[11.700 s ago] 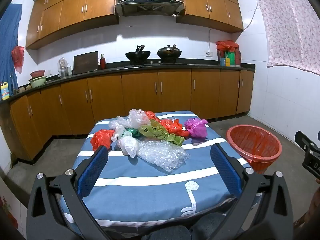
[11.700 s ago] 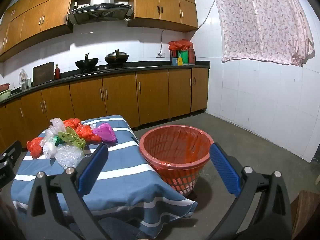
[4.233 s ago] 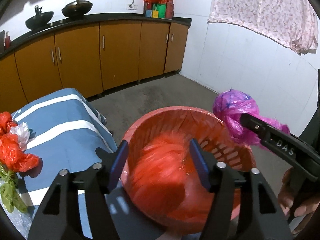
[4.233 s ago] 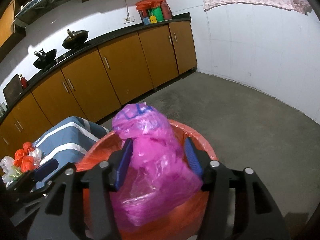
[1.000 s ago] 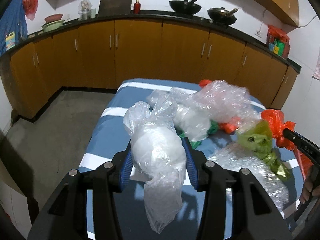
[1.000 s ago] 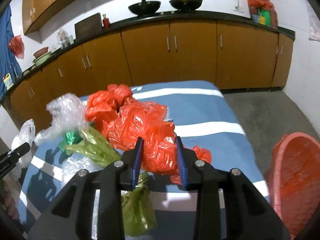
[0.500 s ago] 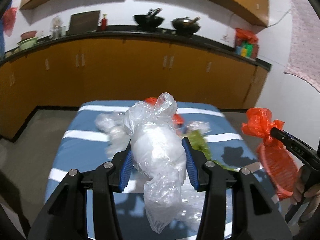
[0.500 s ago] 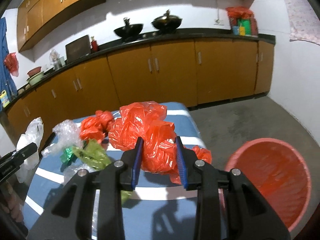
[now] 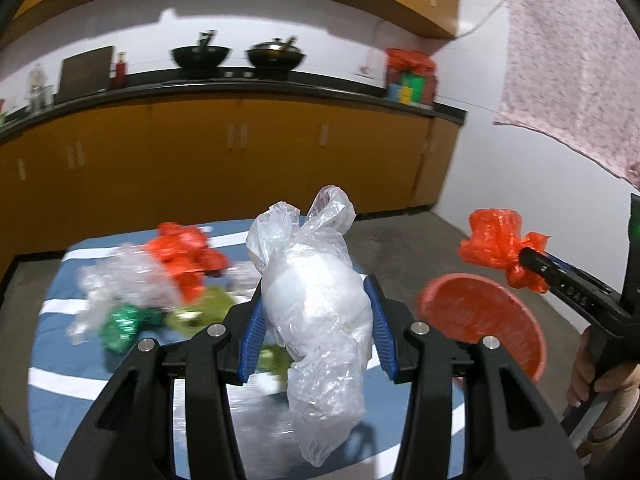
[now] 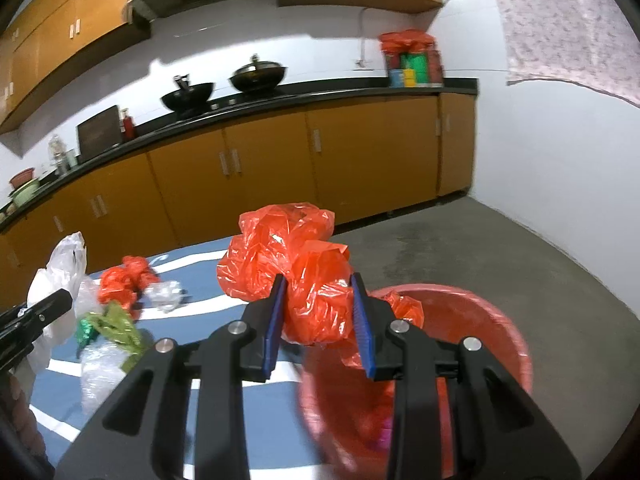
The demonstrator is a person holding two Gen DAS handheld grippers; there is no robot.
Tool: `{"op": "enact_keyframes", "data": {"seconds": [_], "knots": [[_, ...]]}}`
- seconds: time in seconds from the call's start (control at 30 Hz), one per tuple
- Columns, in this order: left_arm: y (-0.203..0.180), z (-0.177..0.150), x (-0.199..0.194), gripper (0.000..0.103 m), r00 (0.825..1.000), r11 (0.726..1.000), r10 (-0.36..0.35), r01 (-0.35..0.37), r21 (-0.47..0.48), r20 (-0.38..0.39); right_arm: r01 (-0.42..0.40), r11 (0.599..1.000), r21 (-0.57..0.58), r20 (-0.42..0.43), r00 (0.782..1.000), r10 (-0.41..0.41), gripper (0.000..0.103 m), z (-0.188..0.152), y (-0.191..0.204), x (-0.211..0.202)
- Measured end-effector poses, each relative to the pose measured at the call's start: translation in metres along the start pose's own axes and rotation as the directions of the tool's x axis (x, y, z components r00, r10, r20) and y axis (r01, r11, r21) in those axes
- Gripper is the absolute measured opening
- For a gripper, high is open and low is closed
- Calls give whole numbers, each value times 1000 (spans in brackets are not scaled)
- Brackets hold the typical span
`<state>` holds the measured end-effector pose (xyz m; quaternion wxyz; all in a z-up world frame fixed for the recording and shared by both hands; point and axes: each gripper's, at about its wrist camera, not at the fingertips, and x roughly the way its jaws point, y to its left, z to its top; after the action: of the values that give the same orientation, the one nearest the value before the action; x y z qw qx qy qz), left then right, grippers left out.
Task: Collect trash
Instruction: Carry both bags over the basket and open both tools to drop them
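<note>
The left gripper [image 9: 316, 330] is clamped on a white bag [image 9: 320, 312], and the right gripper [image 10: 320, 322] is clamped on an orange bag [image 10: 304, 280], just short of the red basket [image 10: 500, 332] ahead (something pink already lies inside). Judging by this, 2 bags are on their way, while several more wait on the striped table [image 9: 60, 364] beyond the left gripper.

Red bag [image 10: 308, 280] in R gripper [image 10: 318, 316]

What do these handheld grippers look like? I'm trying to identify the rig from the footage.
Both are matte black plastic. The left gripper and right gripper each have two angular arms with round silver bolts and ribbed blue pads on the fingers. Seen from the left wrist camera, the right gripper's finger carries pale embossed lettering, too small to read surely. A bare hand grips its handle; no cables show.
</note>
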<state>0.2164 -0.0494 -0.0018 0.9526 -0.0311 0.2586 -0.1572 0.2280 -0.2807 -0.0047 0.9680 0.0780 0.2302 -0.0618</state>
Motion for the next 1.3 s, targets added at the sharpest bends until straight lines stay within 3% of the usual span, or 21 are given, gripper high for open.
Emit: {"op": "enact_keyframes", "data": {"seconds": [0.3,0.6,1.3], "knots": [[-62,0,27,47,992,991,-119,120,58,-33,111,992,67,3,994,-111,32,-10,-59,-14],[-117,-3,50,47,975,968,-210,218,127,-71,166,978,127,-6,986,-166,32,-18,-95,-17],[-156,-20,94,47,953,942,-251,281,182,-170,200,955,220,-44,980,-196,32,-31,-124,10]]}}
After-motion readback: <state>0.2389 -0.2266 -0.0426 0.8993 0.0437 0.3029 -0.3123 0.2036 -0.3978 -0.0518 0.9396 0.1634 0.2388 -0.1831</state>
